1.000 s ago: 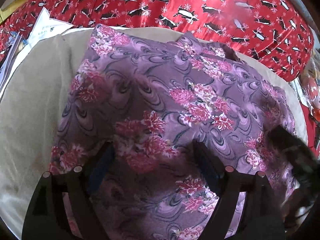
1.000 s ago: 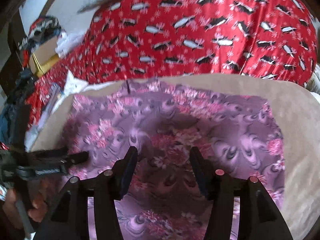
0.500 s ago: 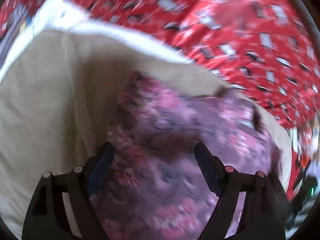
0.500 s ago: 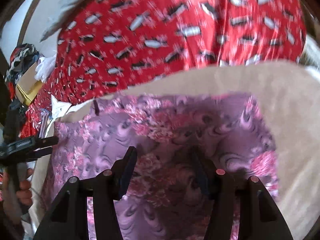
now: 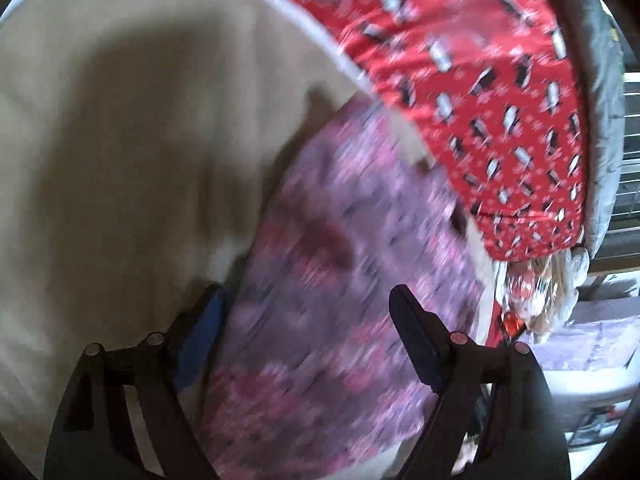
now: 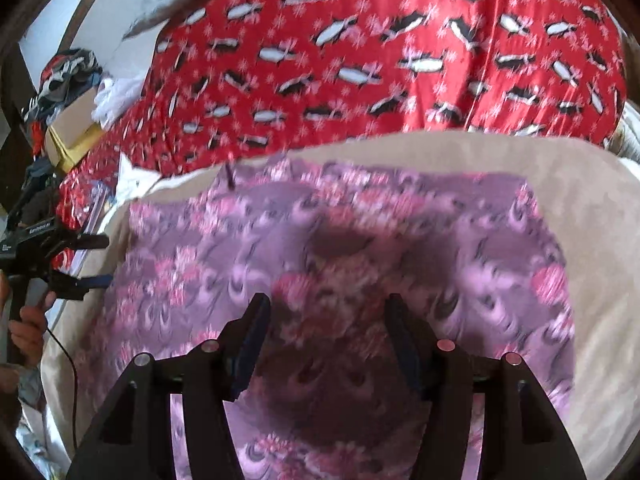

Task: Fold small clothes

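The right wrist view shows the whole purple flowery cloth lying flat on a tan pad. In this view the cloth looks wide, with its long side going from left to right, and one straight edge runs along the far side near the red blanket with penguins. The left wrist view is very blurry. It shows only a strip of the same cloth, and here the strip runs from the bottom up and away toward the red blanket. This view also shows a big bare part of the tan pad on the left side, which the other view does not show. Only the right wrist view shows the left gripper from outside, at the left edge of the cloth, held by a hand. Its fingers are apart, and the cloth edge sits close to them. The right gripper is over the near middle of the cloth, and its fingers are apart too, with nothing between them but the cloth below. A pile of things with a cardboard box sits far off at the left.
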A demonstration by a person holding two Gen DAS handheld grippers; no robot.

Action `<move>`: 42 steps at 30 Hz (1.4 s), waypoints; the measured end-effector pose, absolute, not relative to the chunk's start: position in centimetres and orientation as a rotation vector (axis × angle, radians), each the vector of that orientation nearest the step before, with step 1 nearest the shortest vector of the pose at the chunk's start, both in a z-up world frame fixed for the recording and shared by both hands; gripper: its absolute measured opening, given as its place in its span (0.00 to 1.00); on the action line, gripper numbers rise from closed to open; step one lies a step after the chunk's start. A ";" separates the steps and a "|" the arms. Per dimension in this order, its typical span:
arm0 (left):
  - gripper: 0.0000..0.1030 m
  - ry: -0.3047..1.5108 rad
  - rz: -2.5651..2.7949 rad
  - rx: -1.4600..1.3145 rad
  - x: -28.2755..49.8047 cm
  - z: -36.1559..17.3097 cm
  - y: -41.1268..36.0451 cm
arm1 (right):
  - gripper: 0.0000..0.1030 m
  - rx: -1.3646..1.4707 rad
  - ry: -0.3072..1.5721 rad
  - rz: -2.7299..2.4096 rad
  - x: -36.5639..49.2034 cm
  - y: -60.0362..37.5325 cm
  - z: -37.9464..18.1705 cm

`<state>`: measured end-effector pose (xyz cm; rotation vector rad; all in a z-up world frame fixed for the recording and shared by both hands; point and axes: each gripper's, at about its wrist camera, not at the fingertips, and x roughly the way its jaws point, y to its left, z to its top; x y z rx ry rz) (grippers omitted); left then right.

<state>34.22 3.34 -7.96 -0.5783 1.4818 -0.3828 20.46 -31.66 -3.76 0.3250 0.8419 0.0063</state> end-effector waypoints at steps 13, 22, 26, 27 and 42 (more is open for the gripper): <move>0.81 1.437 -0.595 -0.498 31.4 -5.8 -0.5 | 0.61 0.287 0.839 0.018 19.1 -31.7 -3.2; 0.79 1.445 -0.535 -0.428 31.8 -7.5 -1.4 | 0.64 0.285 0.844 0.023 19.2 -31.7 -4.0; 0.42 1.439 -0.502 -0.296 30.6 -6.8 -2.8 | 0.65 0.203 0.836 0.004 19.4 -30.8 -4.5; 0.37 1.440 -0.499 -0.315 30.6 -6.4 -2.7 | 0.65 0.188 0.830 -0.005 19.4 -30.6 -4.4; 0.14 1.307 -0.628 -0.455 29.3 -2.0 -2.9 | 0.67 0.108 0.857 -0.054 19.0 -31.4 -4.0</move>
